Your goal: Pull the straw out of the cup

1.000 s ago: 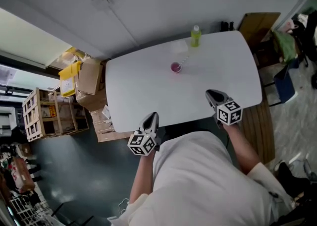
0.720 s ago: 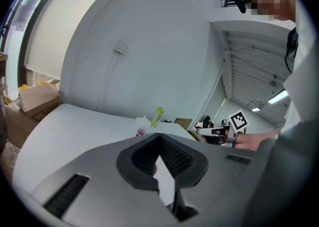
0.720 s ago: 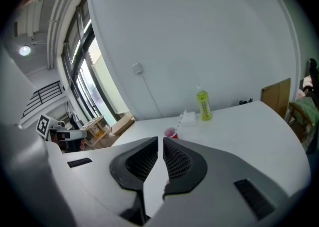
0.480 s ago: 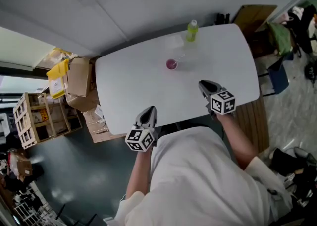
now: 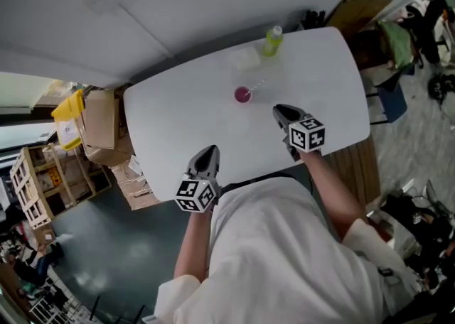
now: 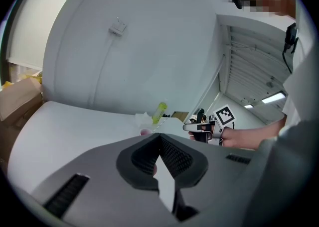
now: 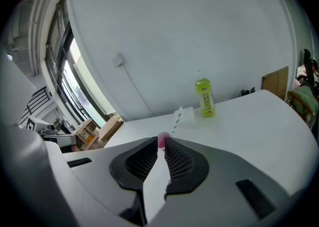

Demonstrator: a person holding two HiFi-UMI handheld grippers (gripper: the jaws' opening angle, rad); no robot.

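**A:** Where is the cup now?

**B:** The cup point(image 5: 242, 94) stands on the white table point(image 5: 178, 123), in the upper middle of the head view. The straw point(image 5: 257, 84) leans out of it toward the upper right. Further up, near the far edge, there is a green bottle point(image 5: 271, 40).

**A:** And the grippers?

**B:** The right gripper point(image 5: 282, 111) is near the cup, a little below and to the right of it, not touching. The left gripper point(image 5: 207, 155) is at the near edge of the table, at the lower left, well apart from the cup. Both have their jaws closed together, with nothing between them.

**A:** How will the straw behave?

**B:** I judge it very light and thin, so a hard squeeze will flatten it. It is also smooth, so a weak grip may slip. The cup is small and looks light too. It will probably slide or tip if the straw is pulled while nobody holds it. Whether there is liquid inside I cannot tell, because the cup is too small in every view.

**A:** Where should one take hold?

**B:** On the free part of the straw, above the rim, with gentle pressure, pulling along the line of its lean. The other gripper should hold the cup by its side wall. Both jaws must open first.
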